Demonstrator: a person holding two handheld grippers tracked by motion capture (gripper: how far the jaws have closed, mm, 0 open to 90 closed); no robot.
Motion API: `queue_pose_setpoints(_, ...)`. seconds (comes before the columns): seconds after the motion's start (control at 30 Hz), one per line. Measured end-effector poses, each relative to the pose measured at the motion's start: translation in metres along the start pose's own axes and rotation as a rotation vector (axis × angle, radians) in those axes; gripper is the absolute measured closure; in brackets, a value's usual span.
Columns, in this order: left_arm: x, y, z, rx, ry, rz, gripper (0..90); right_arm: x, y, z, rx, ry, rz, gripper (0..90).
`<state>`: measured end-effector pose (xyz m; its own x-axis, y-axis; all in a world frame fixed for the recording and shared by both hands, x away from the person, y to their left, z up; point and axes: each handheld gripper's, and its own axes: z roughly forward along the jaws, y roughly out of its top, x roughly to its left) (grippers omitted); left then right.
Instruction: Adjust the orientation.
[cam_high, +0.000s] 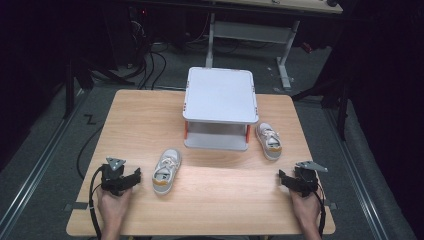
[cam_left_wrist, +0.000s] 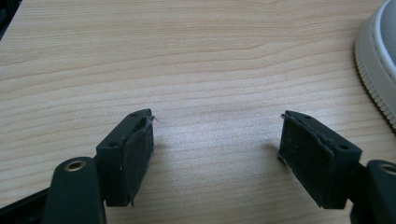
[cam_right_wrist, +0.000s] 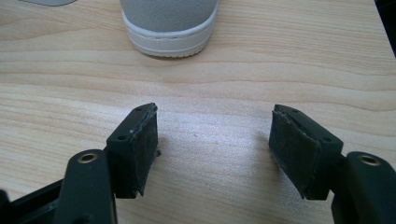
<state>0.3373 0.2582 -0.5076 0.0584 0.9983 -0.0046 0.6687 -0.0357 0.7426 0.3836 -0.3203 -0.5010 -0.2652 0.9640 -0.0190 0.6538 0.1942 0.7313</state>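
Two small grey-and-white sneakers lie on the wooden table (cam_high: 210, 200). One sneaker (cam_high: 166, 170) rests left of centre, just right of my left gripper (cam_high: 134, 177). The other sneaker (cam_high: 269, 140) lies beside the right leg of a white two-level rack (cam_high: 220, 95), beyond my right gripper (cam_high: 281, 178). Both grippers rest low near the front edge, open, with bare wood between the jaws. In the left gripper view, the left gripper (cam_left_wrist: 217, 140) has a sneaker's sole edge (cam_left_wrist: 378, 70) at far right. In the right gripper view, the right gripper (cam_right_wrist: 212, 140) faces a sneaker's heel (cam_right_wrist: 170, 28).
The white rack stands at the back centre of the table, with a lower shelf (cam_high: 216, 141) under its top. Beyond the table, a dark floor carries cables (cam_high: 150, 65) and the legs of another desk (cam_high: 285, 65).
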Motion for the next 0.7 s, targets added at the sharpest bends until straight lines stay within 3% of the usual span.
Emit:
queue_pose_setpoints(0.47,-0.0001,-0.0005,-0.0011,-0.006,-0.014,0.005,29.7,0.0001,0.0001,0.0001,0.000,0.004,-0.005,32.3)
queue_pose_setpoints(0.7,-0.0005,0.0008,-0.0033,-0.004,-0.071,-0.021,34.3,0.0004,0.0001,0.0000,0.001,0.007,-0.007,32.1)
